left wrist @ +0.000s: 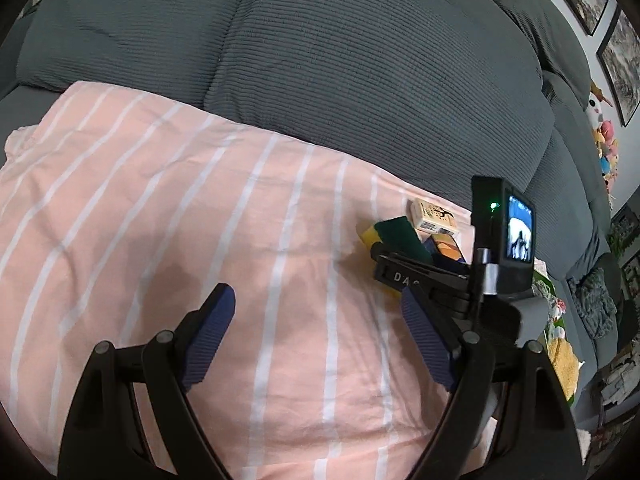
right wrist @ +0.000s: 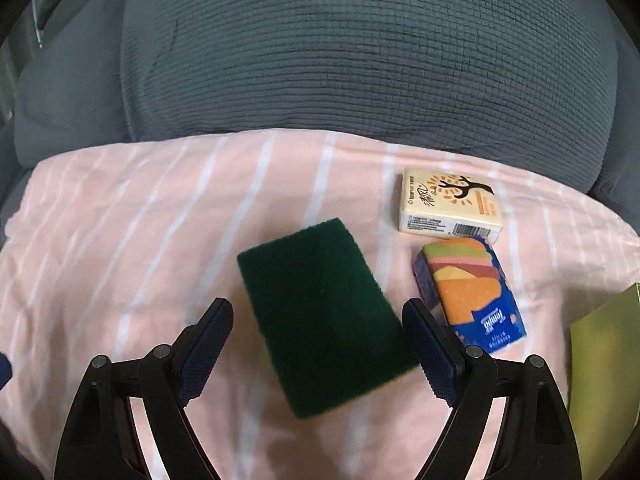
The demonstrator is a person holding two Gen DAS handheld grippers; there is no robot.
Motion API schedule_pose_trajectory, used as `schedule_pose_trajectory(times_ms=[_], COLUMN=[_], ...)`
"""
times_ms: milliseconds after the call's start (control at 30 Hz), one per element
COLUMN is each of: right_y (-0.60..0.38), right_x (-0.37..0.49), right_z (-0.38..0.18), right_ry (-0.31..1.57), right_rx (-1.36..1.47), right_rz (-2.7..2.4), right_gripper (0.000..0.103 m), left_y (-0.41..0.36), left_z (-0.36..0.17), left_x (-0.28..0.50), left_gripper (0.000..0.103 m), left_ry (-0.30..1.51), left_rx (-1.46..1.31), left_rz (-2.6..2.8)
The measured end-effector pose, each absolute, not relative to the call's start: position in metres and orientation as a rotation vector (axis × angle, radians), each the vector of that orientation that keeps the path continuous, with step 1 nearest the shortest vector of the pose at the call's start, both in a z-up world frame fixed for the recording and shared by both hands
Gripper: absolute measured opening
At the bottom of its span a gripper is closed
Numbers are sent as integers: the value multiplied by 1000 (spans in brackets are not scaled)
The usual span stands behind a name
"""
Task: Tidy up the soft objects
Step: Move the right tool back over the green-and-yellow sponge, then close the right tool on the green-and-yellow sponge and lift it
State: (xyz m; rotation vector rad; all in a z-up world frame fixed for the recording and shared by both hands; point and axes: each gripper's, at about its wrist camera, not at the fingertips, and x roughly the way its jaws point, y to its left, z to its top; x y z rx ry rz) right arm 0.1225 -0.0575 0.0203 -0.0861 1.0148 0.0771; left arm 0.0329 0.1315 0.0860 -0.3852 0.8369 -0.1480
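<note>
Nearest the right wrist camera, the right gripper (right wrist: 318,324) stands wide open above a dark green scouring sponge (right wrist: 320,316), which lies flat on a pink sheet with white stripes (right wrist: 160,216); the sponge sits between the two blue-padded fingers (right wrist: 208,344), its right edge just beside the right pad, and the view cannot settle whether they touch. Just to the right of that finger lies a blue tissue pack printed with a burger (right wrist: 472,292), and beyond it, almost touching, a cream tissue pack with a tree design (right wrist: 448,204). A green-yellow box edge (right wrist: 604,360) cuts into the lower right corner.

From the left wrist camera, the left gripper (left wrist: 318,316) also hangs wide open and empty over bare striped sheet, well to the left of the cluster. The right gripper's black body and its small camera screen (left wrist: 520,236) partly cover the sponge (left wrist: 400,236) and packs there, with a yellow layer visible under the sponge's green face.

Behind everything rise grey ribbed sofa cushions (left wrist: 360,60), with framed pictures (left wrist: 616,68) and plush toys (left wrist: 606,144) at far right
</note>
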Motion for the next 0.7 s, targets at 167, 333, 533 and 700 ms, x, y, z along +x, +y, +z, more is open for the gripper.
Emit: schedule_pose_trajectory(times_ms=[167,333,533,700], right_y=[-57,-62,-55,-56], right_x=[114,90,39,2], right_z=[21,47,69,60], right_ry=[992,1011,1068,1134], right_rx=[-109,-45,-11,50], right_rz=[35,57,135,191], right_gripper=[73,71,71,73], left_y=[145,155,152,153], left_z=[84,83,81,78], left_x=[34,34,33,33], left_gripper=[85,85,85,85], left_ry=[837,831,842,849], left_rx=[-426,-458,-450,-447], left_rz=[-118,-86,-74,-56])
